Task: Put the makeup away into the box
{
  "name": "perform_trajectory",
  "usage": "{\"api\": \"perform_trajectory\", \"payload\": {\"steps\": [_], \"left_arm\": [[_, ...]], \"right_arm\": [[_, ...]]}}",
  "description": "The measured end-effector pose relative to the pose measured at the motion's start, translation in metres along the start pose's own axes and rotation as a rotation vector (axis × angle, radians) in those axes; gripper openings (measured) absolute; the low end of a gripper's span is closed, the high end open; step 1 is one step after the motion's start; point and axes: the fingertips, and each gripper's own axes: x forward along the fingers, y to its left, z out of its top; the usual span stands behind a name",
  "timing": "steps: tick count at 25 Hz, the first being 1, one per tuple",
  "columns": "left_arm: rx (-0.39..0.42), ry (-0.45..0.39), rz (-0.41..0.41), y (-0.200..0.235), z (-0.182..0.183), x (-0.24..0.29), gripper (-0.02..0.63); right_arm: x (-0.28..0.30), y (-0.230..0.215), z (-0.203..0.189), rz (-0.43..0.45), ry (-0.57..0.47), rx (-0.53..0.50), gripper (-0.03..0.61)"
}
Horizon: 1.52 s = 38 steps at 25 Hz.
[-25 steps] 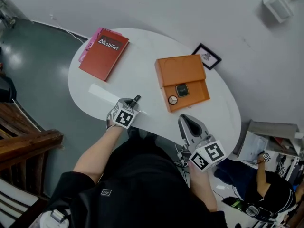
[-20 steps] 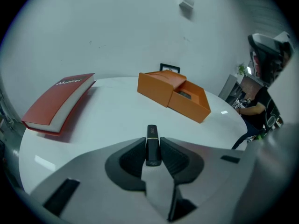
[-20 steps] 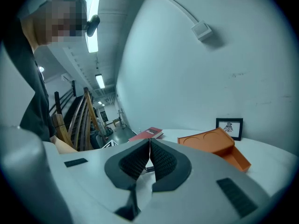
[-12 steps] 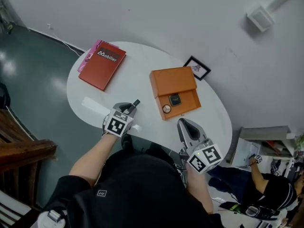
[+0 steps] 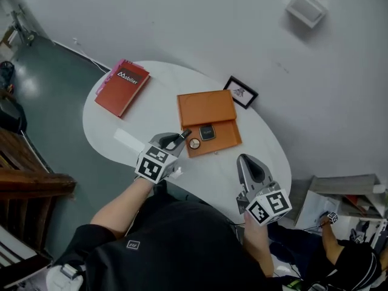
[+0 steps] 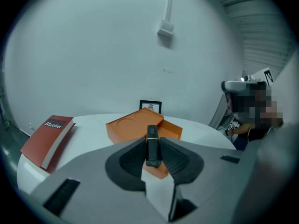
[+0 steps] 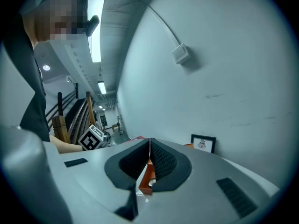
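Left tongs [image 5: 180,139]: I pinch a slim glossy black tube [image 6: 153,146].
Right tongs [image 5: 244,160]: my ribbed pads pressed together.
Orange cardboard box [image 5: 206,109]: flat, on smooth white surface [image 5: 136,117].

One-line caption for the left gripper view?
Left tool grips a black tube, facing the open orange box on the white table.
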Motion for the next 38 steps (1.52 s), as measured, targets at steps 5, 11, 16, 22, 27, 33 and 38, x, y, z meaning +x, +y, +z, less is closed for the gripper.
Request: {"api": "perform_trajectory", "payload": {"steps": [5,11,16,22,27,33,38], "left_arm": [[0.0,0.004,0.013,-0.061,0.025,0.036,0.103],[0.018,0.054,0.006,-0.099,0.035,0.079,0.102],[0.028,0.114,-0.022,-0.103,0.029,0.117,0.101],[0.052,0.18,-0.053,-0.103,0.018,0.152,0.103],[0.014,0.235,-0.09,-0.103,0.005,0.175,0.103],[-0.049,0.327,-0.089,-0.1,-0.016,0.198,0.103],[-0.035,0.355,-0.072,-0.1,-0.022,0.216,0.104]], "right_arm": [[-0.062,-0.067,-0.016,-0.015,0.024,0.036,0.035],[-0.107,-0.116,-0.031,-0.063,0.022,0.108,0.035],[-0.115,-0.133,-0.027,-0.106,-0.017,0.164,0.035],[-0.126,-0.143,-0.032,-0.16,0.017,0.175,0.035],[-0.127,-0.148,-0.036,-0.188,0.019,0.198,0.035],[-0.133,-0.15,-0.035,-0.208,0.002,0.215,0.035],[-0.14,-0.154,-0.043,-0.237,0.014,0.233,0.035]]}}
